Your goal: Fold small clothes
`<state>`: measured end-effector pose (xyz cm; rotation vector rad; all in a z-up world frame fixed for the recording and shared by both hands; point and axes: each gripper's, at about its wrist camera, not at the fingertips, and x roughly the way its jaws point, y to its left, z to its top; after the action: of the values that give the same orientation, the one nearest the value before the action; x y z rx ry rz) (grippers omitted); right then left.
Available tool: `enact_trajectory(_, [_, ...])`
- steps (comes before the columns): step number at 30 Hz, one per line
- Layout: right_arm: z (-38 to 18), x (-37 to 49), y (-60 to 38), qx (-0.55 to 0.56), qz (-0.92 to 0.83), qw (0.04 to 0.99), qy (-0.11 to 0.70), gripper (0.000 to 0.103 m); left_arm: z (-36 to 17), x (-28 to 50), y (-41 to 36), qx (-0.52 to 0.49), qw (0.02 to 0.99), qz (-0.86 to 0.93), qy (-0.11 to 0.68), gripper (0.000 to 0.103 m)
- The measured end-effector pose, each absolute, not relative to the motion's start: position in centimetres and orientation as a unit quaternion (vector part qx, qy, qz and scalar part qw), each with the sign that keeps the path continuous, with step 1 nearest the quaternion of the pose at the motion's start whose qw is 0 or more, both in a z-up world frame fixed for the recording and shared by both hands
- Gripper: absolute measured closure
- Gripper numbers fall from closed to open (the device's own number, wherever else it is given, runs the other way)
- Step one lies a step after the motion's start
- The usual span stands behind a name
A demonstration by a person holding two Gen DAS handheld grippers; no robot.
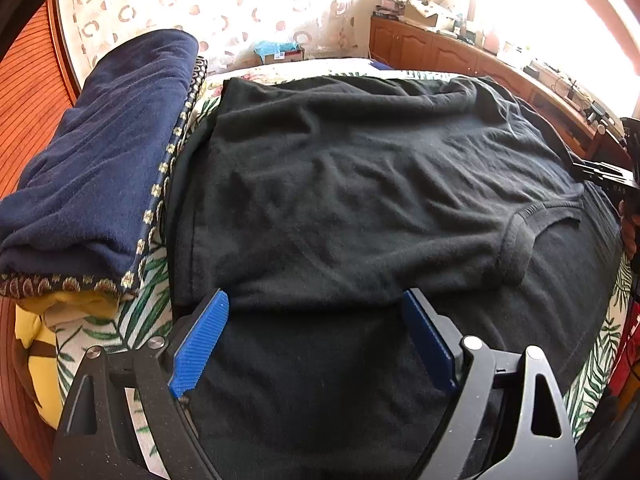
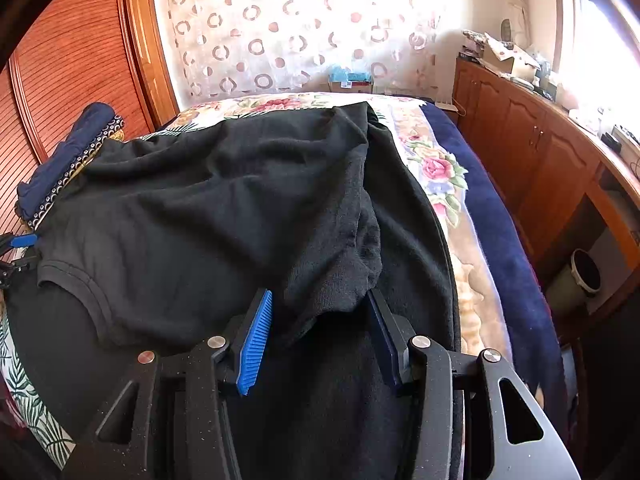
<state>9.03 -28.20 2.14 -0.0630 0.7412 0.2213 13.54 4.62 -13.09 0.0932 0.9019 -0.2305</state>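
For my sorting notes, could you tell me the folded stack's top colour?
Navy blue; the folded garment shows best in the left wrist view.

Black T-shirt (image 1: 360, 184): matt soft knit. Folded navy cloth (image 1: 100, 152): fuzzy. Cabinets (image 2: 520, 152): glossy wood.

L tool (image 1: 316, 322) wide, R tool (image 2: 318, 318) half-open

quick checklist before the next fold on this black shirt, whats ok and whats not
1. Left gripper open at the black shirt's near edge, nothing pinched: ok.
2. Right gripper has a bunched shirt fold between its pads; firm pinch: cannot tell.
3. Shirt lying flat: not ok, wrinkled, right side heaped.
4. Folded navy stack apart from the shirt: ok.
5. Collar visible: ok.
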Motion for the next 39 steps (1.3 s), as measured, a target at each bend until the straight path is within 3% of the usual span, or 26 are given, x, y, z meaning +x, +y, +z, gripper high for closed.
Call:
enact_trajectory(10, [2.0, 9.3, -28.1, -0.035, 0.107, 0.926, 0.361, 0.054, -11.8, 11.7, 8.8, -0.060, 0.906, -0.068, 0.413, 0.015])
enact_trajectory(13, [2.0, 9.4, -28.1, -0.037, 0.107, 0.926, 0.361, 0.054, -12.0, 12.1, 9.8, -0.083, 0.901, -0.074, 0.420, 0.024])
enact_trajectory(15, [2.0, 9.4, -28.1, -0.037, 0.108, 0.926, 0.360, 0.054, -12.1, 12.5, 10.0, -0.092, 0.900, -0.077, 0.420, 0.039])
enact_trajectory(21, [2.0, 9.4, -28.2, -0.038, 0.108, 0.926, 0.360, 0.054, -12.4, 13.5, 10.2, -0.100, 0.895, -0.073, 0.429, 0.064])
enact_trajectory(32, [1.8, 9.4, -28.2, -0.038, 0.109, 0.926, 0.359, 0.054, -12.3, 15.3, 10.0, -0.095, 0.895, -0.064, 0.430, 0.065])
enact_trajectory(34, [1.8, 9.5, -28.2, -0.038, 0.109, 0.926, 0.359, 0.054, -12.3, 15.2, 9.7, -0.084, 0.898, -0.067, 0.426, 0.075])
enact_trajectory(35, [1.8, 9.5, -28.3, -0.037, 0.109, 0.926, 0.359, 0.054, -12.2, 15.1, 9.7, -0.079, 0.900, -0.064, 0.424, 0.086])
enact_trajectory(39, [1.8, 9.6, -28.3, -0.037, 0.110, 0.925, 0.362, 0.054, -11.9, 14.9, 9.3, -0.069, 0.908, -0.062, 0.409, 0.096])
